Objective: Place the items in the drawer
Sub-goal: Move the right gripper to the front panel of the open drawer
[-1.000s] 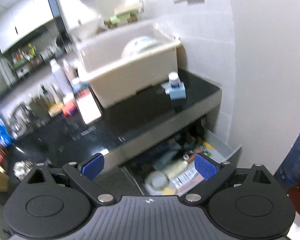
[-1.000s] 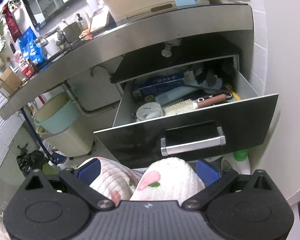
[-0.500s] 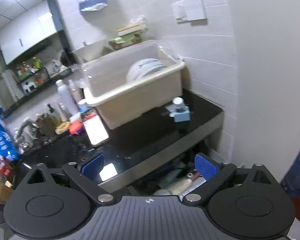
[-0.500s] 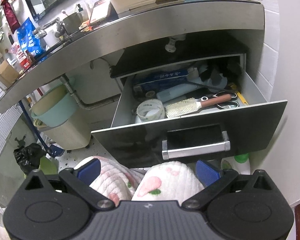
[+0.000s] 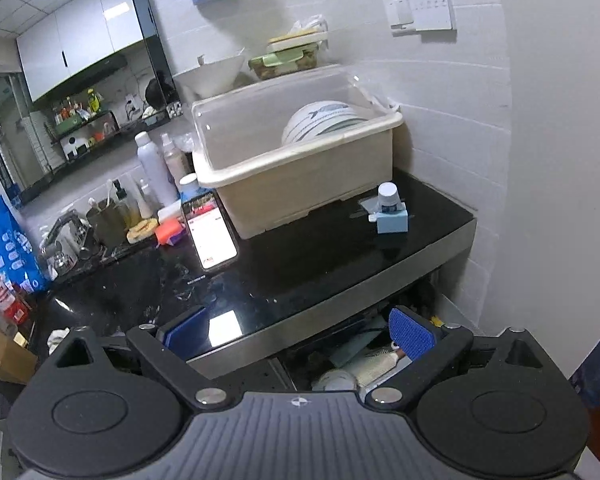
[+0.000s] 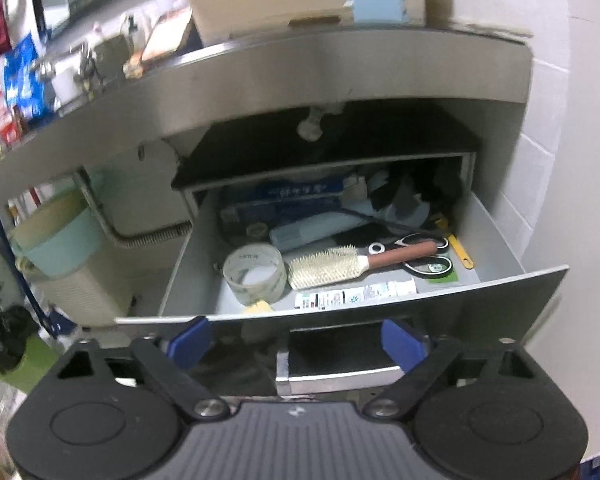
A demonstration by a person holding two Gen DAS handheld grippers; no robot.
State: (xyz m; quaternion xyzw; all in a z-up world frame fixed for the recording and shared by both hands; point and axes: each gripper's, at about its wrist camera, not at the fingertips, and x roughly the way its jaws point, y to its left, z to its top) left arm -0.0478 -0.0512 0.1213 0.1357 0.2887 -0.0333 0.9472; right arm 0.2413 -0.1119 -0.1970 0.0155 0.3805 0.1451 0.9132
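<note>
The drawer (image 6: 500, 280) stands pulled out under the black tabletop (image 5: 300, 264), already holding a hairbrush (image 6: 340, 266), a tape roll (image 6: 254, 272), scissors (image 6: 424, 256) and a tube (image 6: 356, 294). Both the left tongs (image 5: 300, 332) and the right tongs (image 6: 296, 340) are spread with nothing between them, so whatever is to go in next is not picked up yet; judging by position, the small white-capped bottle on its blue box (image 5: 390, 212) looks a likely candidate. The drawer's rear is dark, cluttered and hard to read.
</note>
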